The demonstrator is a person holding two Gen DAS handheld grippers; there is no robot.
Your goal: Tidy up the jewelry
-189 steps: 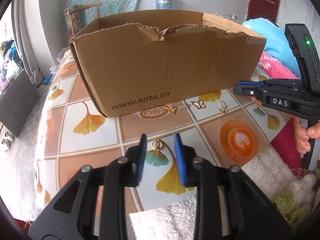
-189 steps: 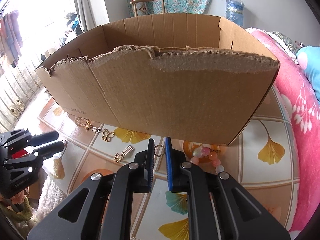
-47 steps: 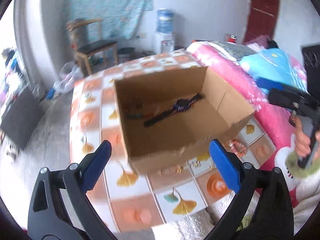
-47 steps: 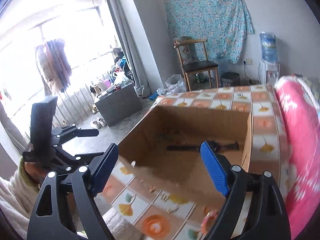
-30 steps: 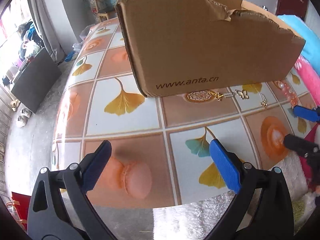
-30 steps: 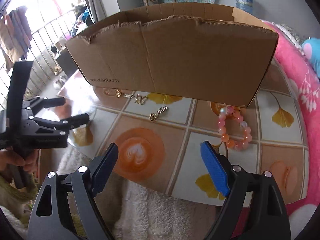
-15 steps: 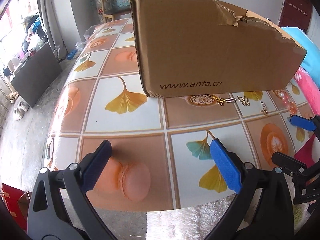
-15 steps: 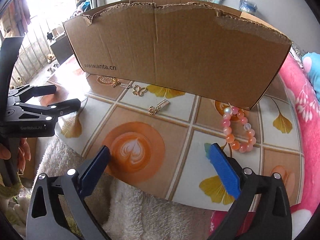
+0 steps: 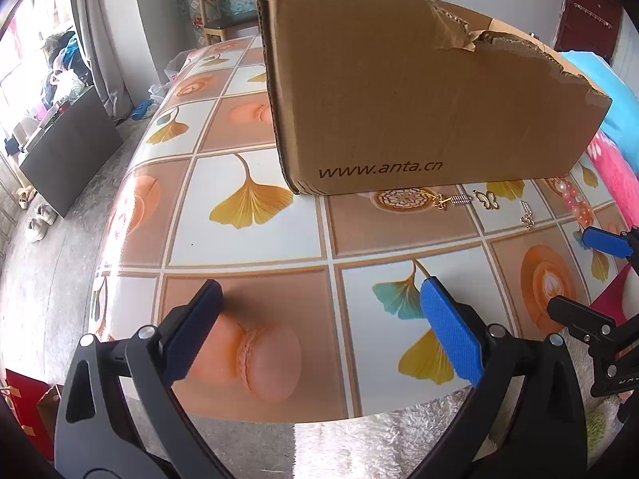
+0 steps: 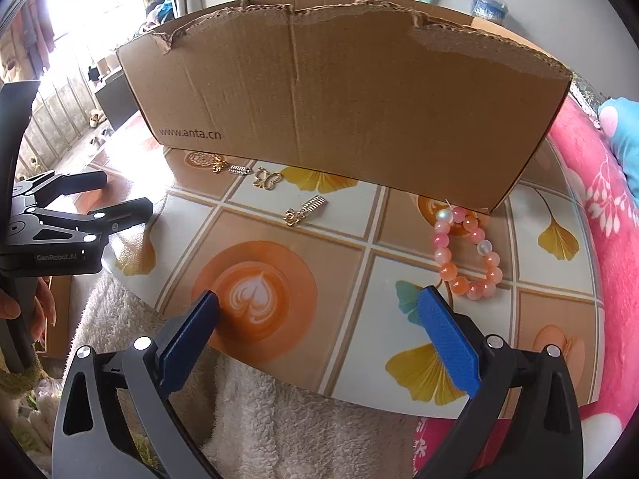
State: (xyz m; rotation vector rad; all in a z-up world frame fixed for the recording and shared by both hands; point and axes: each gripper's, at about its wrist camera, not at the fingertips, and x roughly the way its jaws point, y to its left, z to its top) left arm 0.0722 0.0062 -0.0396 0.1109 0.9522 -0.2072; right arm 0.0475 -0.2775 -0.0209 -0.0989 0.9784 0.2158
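Four small gold pieces (image 10: 266,179) and a pink bead bracelet (image 10: 465,253) lie on the table (image 10: 343,343) before the cardboard box (image 10: 343,92), unboxed; left gripper (image 9: 319,331) and right gripper (image 10: 319,329) gape wide, empty.

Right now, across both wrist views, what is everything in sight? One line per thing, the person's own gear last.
cardboard box: one, brown, standing on the table
gold charms: four, small, in front of the box
bead bracelet: one, pink and orange, by the box's right corner
table: one, ginkgo-leaf tile print
chair: one, wooden, behind the table
left gripper: black with blue pads, open, empty
right gripper: same, open, empty
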